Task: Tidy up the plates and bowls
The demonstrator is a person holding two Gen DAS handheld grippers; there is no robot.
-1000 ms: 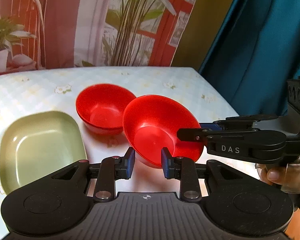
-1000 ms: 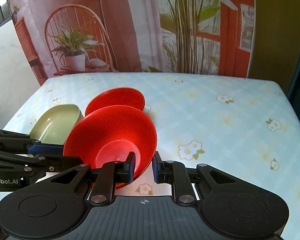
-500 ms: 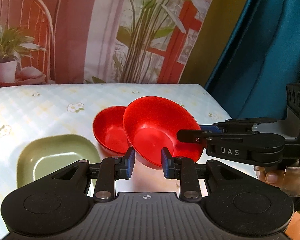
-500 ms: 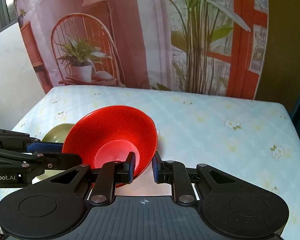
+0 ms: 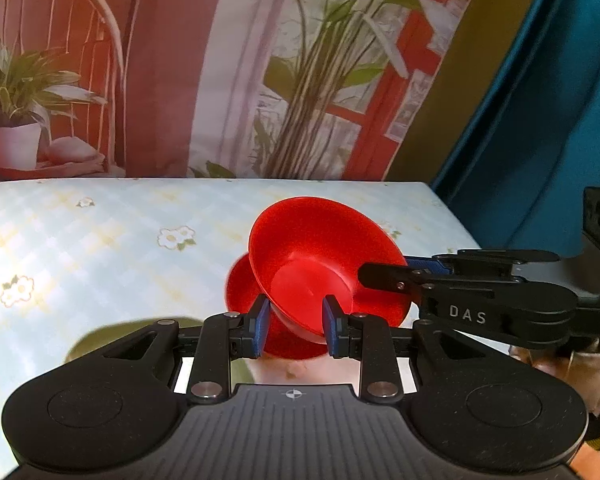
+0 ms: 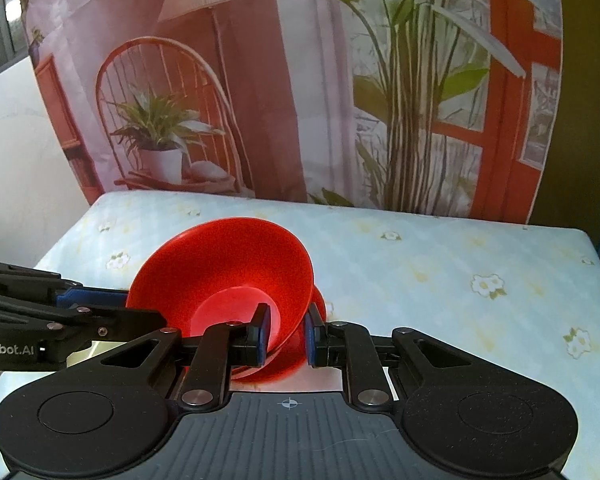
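A red bowl (image 5: 320,256) is held tilted in the air above the table. My left gripper (image 5: 294,330) is shut on its near rim. My right gripper (image 6: 286,334) is shut on its opposite rim (image 6: 228,268) and shows at the right of the left wrist view (image 5: 384,276). A second red bowl (image 5: 238,292) sits on the table directly beneath and behind the held one; only its edge shows in the right wrist view (image 6: 320,304). A green square plate (image 5: 100,338) lies on the table at lower left, mostly hidden by my left gripper.
The table (image 6: 440,264) has a pale blue checked cloth with flowers. Its right edge (image 5: 452,216) meets a teal curtain (image 5: 540,100). A printed backdrop with a chair and plants (image 6: 300,80) hangs behind the far edge.
Both grippers have lifted the red bowl higher and carried it over the second red bowl. The green plate has slid mostly out of view below my left gripper.
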